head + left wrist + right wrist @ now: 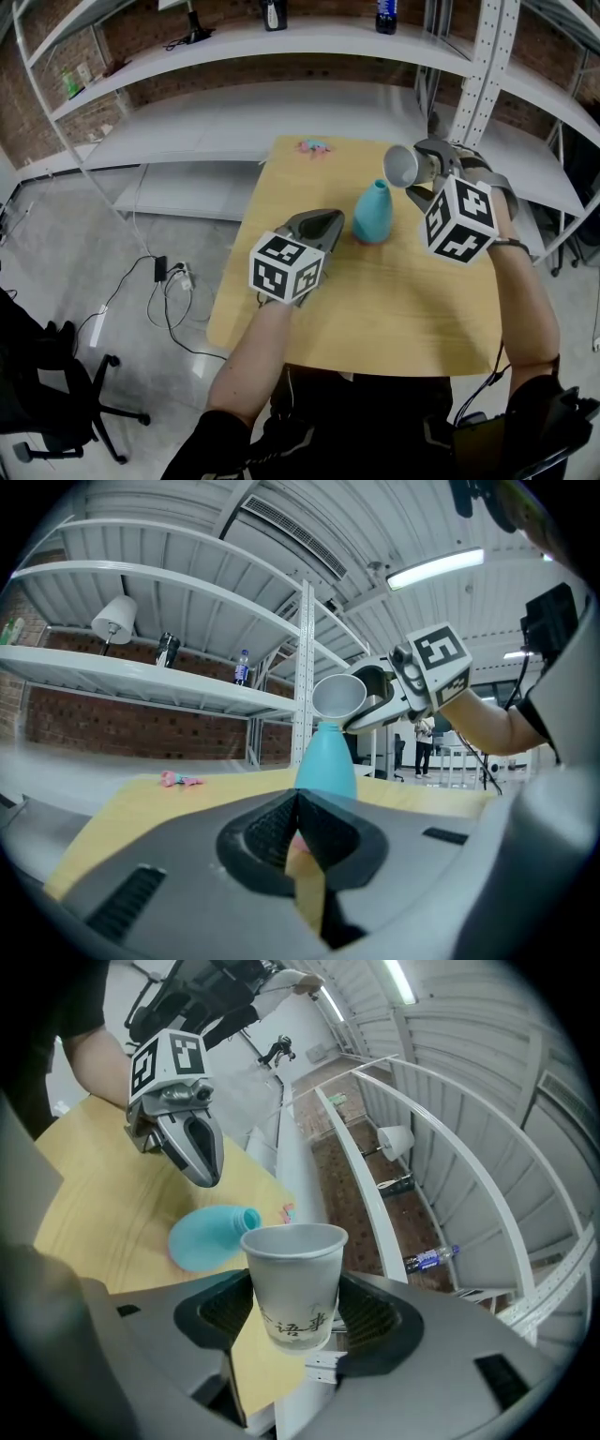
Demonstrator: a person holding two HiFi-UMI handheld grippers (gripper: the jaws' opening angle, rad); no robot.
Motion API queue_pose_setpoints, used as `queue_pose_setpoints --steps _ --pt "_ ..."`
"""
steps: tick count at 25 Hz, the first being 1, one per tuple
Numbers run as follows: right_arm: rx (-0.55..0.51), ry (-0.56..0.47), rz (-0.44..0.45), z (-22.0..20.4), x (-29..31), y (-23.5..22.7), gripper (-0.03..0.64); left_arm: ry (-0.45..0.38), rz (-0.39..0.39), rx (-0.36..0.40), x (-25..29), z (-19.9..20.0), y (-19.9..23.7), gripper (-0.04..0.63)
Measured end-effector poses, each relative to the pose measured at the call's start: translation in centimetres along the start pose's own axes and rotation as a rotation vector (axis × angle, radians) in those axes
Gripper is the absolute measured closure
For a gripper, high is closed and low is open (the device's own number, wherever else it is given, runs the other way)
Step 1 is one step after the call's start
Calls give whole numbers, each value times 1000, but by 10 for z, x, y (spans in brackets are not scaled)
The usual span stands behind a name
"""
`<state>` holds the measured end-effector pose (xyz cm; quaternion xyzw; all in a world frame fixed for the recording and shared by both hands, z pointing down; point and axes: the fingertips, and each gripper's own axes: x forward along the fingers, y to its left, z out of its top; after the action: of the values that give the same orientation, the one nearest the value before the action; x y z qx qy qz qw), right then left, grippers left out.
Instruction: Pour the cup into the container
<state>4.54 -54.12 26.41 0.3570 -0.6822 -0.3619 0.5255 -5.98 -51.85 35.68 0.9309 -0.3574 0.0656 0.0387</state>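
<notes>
We held the left gripper [330, 225] low over the wooden table [375, 309], its jaws closed together with nothing between them. Beyond it, a small pink thing [314, 146] lay at the table's far edge. The teal container [373, 214] stood upright just past the left gripper's tips. Up and to the right, our right gripper [424, 174] had its jaws spread wide and clamped on the white paper cup [403, 166]. The cup was tipped on its side, mouth facing left, just above the container's neck.
</notes>
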Motion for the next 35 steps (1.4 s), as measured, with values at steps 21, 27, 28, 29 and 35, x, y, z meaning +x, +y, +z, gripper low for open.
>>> queue_pose_setpoints --steps 21,27,28,29,35 --pt "-175 70 -10 8 3 -2 328 0 -28 6 0 0 -5 595" --pt "-189 76 -6 9 4 -2 328 -1 -33 6 0 0 -5 595" --pt "-191 76 -7 9 4 -3 328 0 -34 7 0 0 -5 595" --pt "-196 78 -7 10 4 -3 328 1 -35 7 0 0 -5 595" --pt "-218 84 1 11 4 -4 328 0 -37 6 1 0 -6 595"
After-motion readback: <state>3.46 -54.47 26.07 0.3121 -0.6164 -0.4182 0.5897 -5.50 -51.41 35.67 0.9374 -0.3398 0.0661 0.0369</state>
